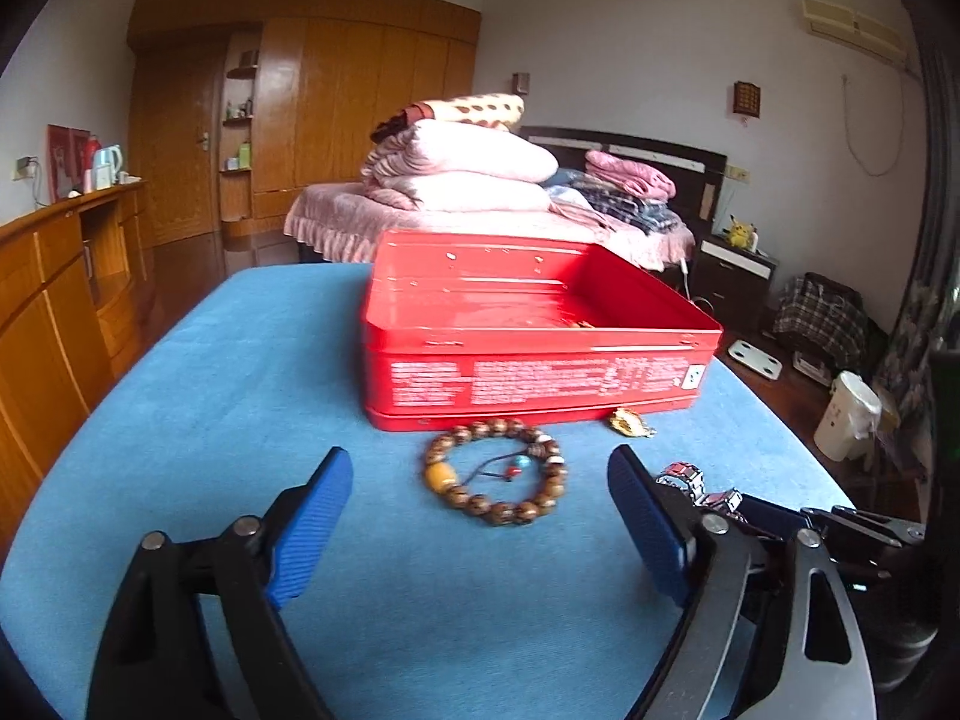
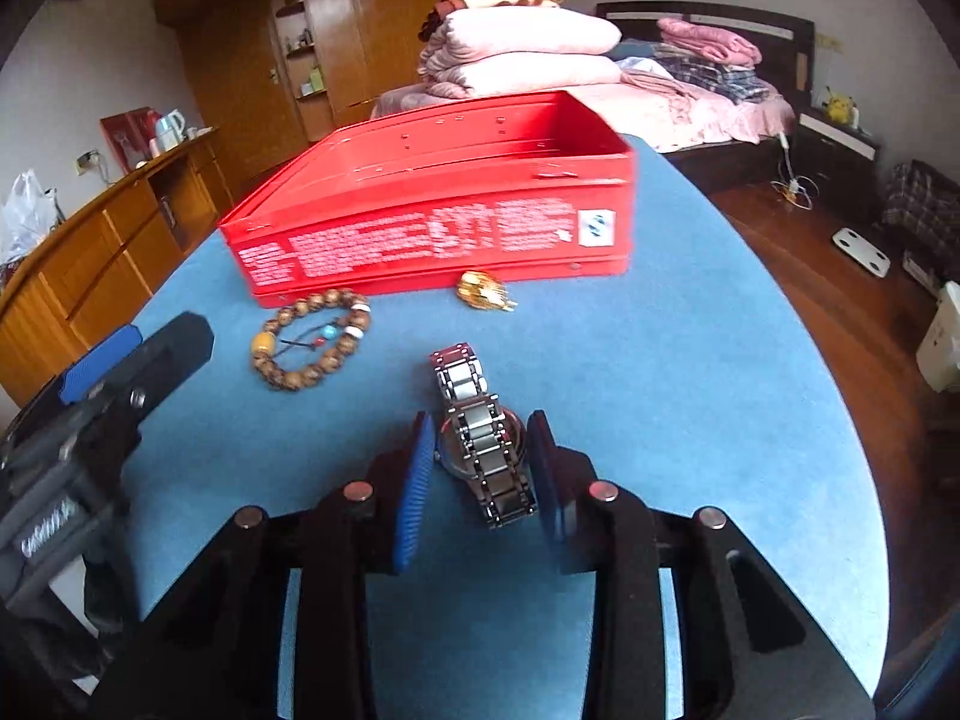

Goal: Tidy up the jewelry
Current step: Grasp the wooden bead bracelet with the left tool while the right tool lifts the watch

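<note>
In the left wrist view, the left gripper (image 1: 480, 498) is standing wide apart at lower centre, the wooden bead bracelet (image 1: 495, 471) lying just beyond its tips, before the red tin box (image 1: 540, 372) on the blue tablecloth (image 1: 210, 396). In the right wrist view, the right gripper (image 2: 480, 456) is clamping the metal wristwatch (image 2: 483, 435) at lower centre — a gold trinket (image 2: 483, 291) is lying against the box above.

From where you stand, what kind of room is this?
Most likely a home bedroom: a bed with a pink cover piled with folded pink quilts, a tall wooden wardrobe along the wall, and a dark bedside cabinet.
</note>
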Motion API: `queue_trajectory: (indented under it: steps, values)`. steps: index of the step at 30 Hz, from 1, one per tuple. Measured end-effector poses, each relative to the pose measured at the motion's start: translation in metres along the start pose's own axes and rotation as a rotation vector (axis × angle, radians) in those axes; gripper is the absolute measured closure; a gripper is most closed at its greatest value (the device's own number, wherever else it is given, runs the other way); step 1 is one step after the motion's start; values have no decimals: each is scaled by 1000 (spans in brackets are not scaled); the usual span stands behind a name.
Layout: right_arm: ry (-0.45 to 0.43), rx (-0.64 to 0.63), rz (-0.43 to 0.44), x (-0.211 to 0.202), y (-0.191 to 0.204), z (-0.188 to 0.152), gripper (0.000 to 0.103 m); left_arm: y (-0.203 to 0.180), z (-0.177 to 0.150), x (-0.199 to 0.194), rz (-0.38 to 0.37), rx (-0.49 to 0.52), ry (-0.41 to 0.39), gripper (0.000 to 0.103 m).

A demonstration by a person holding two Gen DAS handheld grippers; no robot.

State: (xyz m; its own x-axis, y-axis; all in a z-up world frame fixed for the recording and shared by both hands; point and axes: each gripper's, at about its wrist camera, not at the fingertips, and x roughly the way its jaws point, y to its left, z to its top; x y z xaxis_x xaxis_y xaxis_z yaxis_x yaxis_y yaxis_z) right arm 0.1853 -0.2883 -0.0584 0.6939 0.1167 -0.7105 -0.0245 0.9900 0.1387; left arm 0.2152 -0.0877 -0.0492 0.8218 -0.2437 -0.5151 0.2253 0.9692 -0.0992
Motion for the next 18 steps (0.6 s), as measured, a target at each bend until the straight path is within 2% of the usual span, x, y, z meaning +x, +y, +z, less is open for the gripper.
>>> queue_trajectory:
  steps: [5,8,10,12,17,18]
  values:
    - [-20,42,-11,-8,-22,-3,72,-23,6,28,-55,23,94,39]
    - [-21,50,1,-7,-28,-3,72,-27,7,49,-70,19,188,47]
    - [-24,47,6,-6,-29,-3,72,-27,6,66,-79,1,260,59]
    - [-26,39,6,-6,-26,-4,72,-26,6,77,-87,-16,302,65]
    - [-27,35,15,-4,-25,-5,72,-33,6,83,-63,10,322,72]
    - [-27,35,15,-4,-25,-5,72,-34,6,83,-67,14,324,80]
